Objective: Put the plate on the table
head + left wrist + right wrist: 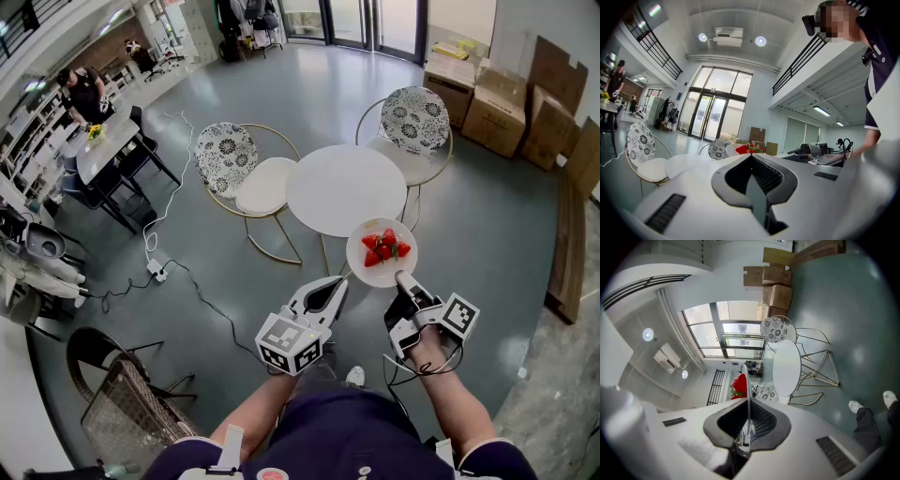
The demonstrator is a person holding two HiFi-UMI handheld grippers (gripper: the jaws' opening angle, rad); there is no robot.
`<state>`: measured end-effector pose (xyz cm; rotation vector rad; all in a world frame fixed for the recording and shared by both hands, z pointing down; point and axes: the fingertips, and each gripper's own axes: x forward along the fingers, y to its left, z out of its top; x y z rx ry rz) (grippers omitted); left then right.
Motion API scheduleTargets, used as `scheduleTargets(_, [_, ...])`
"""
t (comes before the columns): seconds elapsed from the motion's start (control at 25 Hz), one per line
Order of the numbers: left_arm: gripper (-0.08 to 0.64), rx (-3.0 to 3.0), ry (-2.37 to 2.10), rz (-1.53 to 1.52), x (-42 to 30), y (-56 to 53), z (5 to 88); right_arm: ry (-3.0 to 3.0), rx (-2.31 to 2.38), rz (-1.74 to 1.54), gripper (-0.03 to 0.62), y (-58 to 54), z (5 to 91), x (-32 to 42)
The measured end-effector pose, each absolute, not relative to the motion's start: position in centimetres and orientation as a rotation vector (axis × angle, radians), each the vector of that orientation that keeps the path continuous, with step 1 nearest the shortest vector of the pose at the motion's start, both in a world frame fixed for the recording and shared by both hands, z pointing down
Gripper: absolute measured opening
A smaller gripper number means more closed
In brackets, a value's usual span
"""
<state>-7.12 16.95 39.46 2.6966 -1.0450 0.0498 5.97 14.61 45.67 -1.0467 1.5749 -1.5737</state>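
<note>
Plate (382,251) of strawberries (384,247) sits just ahead of the right tool (403,283), pinched by its near rim and held level so nothing rolls, at the table's (328,183) near edge. The left tool (325,294) hangs alongside. Left gripper view: its jaws are pressed together, empty, likely not needed. Right gripper view: the jaws clamp the plate's rim (748,394) edge-on, with the table (786,366) beyond.

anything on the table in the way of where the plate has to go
Nothing visible does. The round white table has a bare top. The plate of strawberries, clamped by its rim in the right tool, hangs at the table's near edge in the head view, with nothing between them.
</note>
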Motion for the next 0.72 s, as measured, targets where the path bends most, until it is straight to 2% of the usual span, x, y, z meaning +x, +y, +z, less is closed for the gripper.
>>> scheduleTargets(0.72, [0.006,2.694,-1.037,0.065,-7.04,17.44,39.60,1.555,-1.051,-1.588,0.017,14.81,45.68,6.04])
